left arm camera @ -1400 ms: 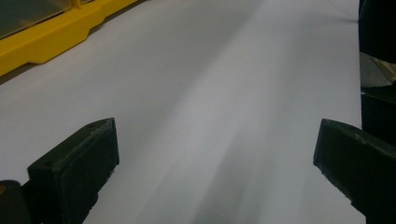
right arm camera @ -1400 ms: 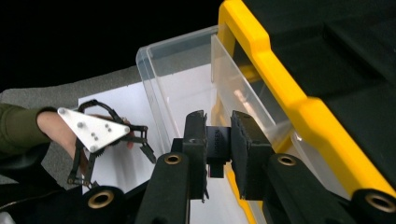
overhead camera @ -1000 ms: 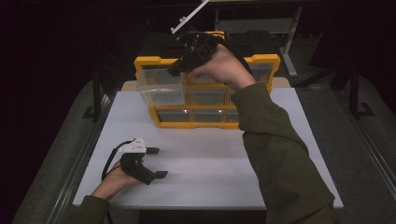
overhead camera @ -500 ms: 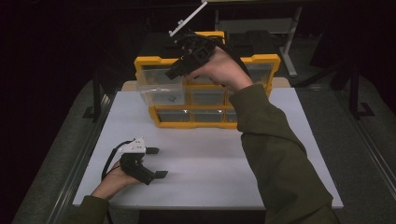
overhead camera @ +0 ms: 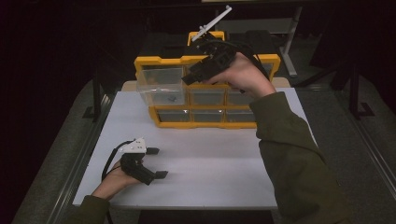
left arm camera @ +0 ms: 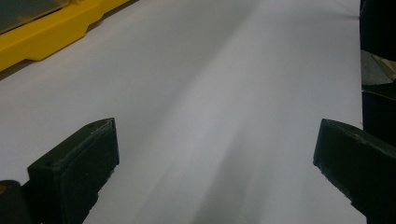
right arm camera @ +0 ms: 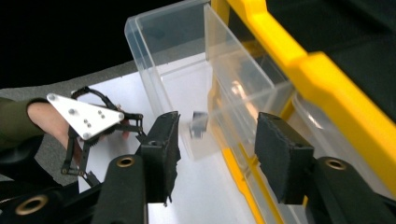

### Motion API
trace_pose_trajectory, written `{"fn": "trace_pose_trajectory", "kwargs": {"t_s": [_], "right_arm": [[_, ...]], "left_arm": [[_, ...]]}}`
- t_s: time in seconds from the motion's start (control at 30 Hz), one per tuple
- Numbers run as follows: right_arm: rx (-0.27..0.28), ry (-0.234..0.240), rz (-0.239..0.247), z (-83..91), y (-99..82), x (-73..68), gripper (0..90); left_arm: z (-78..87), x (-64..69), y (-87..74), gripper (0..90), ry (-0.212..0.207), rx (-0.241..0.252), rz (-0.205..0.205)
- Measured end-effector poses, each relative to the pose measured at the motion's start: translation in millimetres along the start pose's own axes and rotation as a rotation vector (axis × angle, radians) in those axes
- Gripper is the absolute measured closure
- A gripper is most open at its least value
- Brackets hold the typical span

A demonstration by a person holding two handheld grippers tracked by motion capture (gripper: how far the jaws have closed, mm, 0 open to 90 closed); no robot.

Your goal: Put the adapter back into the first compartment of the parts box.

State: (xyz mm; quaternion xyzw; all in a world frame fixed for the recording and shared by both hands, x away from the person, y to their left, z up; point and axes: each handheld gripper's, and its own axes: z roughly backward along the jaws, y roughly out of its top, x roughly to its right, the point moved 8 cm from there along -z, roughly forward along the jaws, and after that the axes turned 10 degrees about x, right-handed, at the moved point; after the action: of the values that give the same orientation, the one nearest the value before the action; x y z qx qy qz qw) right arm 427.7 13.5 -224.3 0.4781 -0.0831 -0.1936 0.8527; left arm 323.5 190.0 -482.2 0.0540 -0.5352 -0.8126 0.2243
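- The right gripper [overhead camera: 198, 74] is up by the top row of the yellow organizer [overhead camera: 205, 60]. Its jaws have just been opening. They stand partly apart and nothing is between them.
- Just in front of it is the clear drawer [overhead camera: 161, 84]. The drawer is pulled out of the top left slot and sticks out toward the person.
- In the right gripper view, a small dark piece [right arm camera: 200, 125] lies on the bottom of the clear drawer [right arm camera: 187, 93]. It looks like it was just let go, but what it is I cannot tell.
- The drawer looks like thin, hard plastic. It is likely light and smooth, so it could slip or tip.
- A good place to hold it looks like the front wall or its top rim. A soft push on the front should slide it back in.
- The left gripper [overhead camera: 156, 163] rests low on the white table [overhead camera: 224, 177], well away from the organizer. Its jaws are wide apart and hold nothing.
- The other drawers in the organizer look closed.
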Motion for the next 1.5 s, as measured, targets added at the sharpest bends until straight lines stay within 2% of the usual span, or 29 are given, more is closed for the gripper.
{"fn": "trace_pose_trajectory", "kwargs": {"t_s": [0.4, 0.53, 0.93, 1.1, 1.5], "right_arm": [[0.016, -0.038, -0.039, 11.6, -42.9, 10.8, 36.6], [0.024, -0.042, -0.051, 12.6, -56.7, 10.6, 33.7], [0.036, -0.057, -0.077, 4.8, -98.8, 5.1, 23.4], [0.041, -0.081, -0.072, 1.5, -118.8, 3.8, 21.0], [0.039, -0.121, -0.115, -8.8, -170.0, 1.5, 14.1]], "left_arm": [[-0.8, -1.3, 0.1, 0.0, 0.011, -0.004, 0.004], [-0.7, -1.3, -0.9, 0.0, 0.01, -0.004, 0.006], [-0.1, -1.5, -1.5, 0.0, 0.009, 0.0, 0.007], [0.5, -1.5, -1.5, 0.0, 0.008, 0.003, 0.007], [0.5, -1.7, -2.0, 0.0, 0.007, 0.005, 0.009]]}}
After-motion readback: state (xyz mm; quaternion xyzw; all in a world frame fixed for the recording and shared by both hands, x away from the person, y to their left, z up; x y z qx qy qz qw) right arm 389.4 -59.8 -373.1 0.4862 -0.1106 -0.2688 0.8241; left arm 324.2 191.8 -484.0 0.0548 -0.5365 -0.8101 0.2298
